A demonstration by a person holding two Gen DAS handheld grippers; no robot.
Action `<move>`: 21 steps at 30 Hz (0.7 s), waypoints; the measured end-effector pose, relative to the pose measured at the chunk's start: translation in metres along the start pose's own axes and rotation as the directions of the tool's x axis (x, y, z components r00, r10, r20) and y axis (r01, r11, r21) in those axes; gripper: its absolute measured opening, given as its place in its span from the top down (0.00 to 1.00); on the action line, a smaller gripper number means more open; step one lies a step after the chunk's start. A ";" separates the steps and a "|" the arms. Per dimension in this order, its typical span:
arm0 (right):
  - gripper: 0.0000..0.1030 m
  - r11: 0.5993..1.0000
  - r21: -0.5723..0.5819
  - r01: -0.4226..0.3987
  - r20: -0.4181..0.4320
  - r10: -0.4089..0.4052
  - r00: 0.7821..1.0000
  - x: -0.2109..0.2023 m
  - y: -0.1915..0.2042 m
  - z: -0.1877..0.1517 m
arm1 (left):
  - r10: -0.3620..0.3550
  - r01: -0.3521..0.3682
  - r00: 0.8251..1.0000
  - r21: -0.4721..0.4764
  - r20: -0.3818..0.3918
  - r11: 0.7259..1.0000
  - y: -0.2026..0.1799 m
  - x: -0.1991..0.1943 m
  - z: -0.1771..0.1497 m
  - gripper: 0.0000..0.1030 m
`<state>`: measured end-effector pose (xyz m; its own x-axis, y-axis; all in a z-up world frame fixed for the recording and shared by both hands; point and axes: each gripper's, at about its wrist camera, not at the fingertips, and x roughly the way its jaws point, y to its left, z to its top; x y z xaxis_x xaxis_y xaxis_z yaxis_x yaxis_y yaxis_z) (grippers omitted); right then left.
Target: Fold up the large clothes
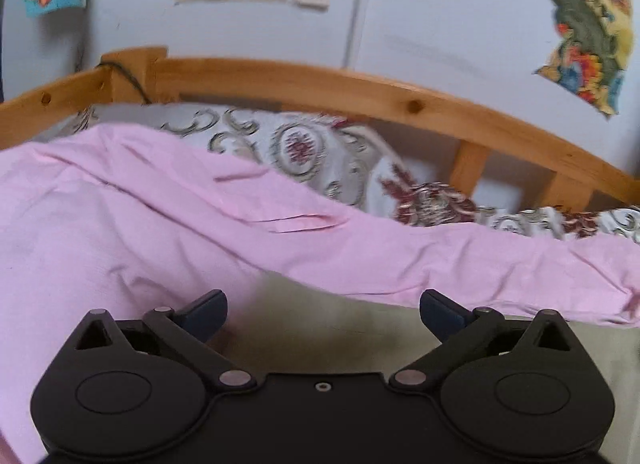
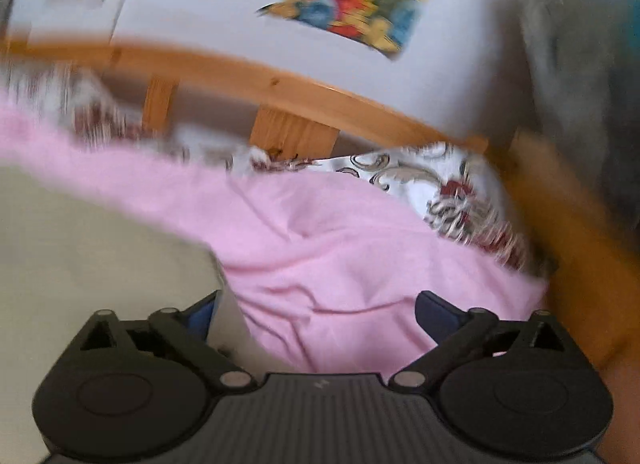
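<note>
A large pink garment (image 1: 168, 224) lies rumpled across the bed, over a pale sheet (image 1: 340, 328). My left gripper (image 1: 323, 314) is open and empty, its blue-padded fingers (image 1: 206, 314) wide apart just in front of the garment's near edge. In the right wrist view the same pink garment (image 2: 344, 256) fills the middle. My right gripper (image 2: 316, 314) is open and empty, with the cloth bunched between and beyond its spread fingers (image 2: 438, 314). That view is blurred.
A patterned white and red bedspread (image 1: 304, 148) lies behind the garment. A wooden bed rail (image 1: 360, 88) curves along the far side, also in the right wrist view (image 2: 280, 84). Colourful posters (image 1: 588, 24) hang on the white wall.
</note>
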<state>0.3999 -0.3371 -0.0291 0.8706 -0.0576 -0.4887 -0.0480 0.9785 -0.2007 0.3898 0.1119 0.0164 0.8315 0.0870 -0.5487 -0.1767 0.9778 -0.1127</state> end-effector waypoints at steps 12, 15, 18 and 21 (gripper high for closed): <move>0.00 0.917 0.356 -0.177 0.073 0.162 0.984 -0.067 -0.002 0.005 | -0.052 0.044 0.997 0.158 0.048 0.987 -0.104 -0.008 -0.084 0.01; 0.00 0.973 0.212 -0.088 0.090 0.070 0.993 -0.078 0.067 -0.023 | 0.030 -0.043 0.997 0.209 0.066 0.977 -0.119 0.008 -0.095 0.01; 0.00 0.998 0.036 0.043 0.102 -0.046 0.994 -0.065 0.121 -0.041 | 0.064 -0.089 0.992 0.238 0.112 0.967 -0.123 0.015 -0.100 0.01; 0.00 0.985 -0.058 0.164 0.142 -0.154 0.978 -0.047 0.147 -0.052 | 0.072 -0.105 0.988 0.258 0.136 0.960 -0.123 0.029 -0.104 0.00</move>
<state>0.3265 -0.2004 -0.0797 0.9283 -0.1791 -0.3259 0.0672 0.9427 -0.3267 0.3807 -0.0252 -0.0722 0.8804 0.1819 -0.4379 -0.1213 0.9792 0.1629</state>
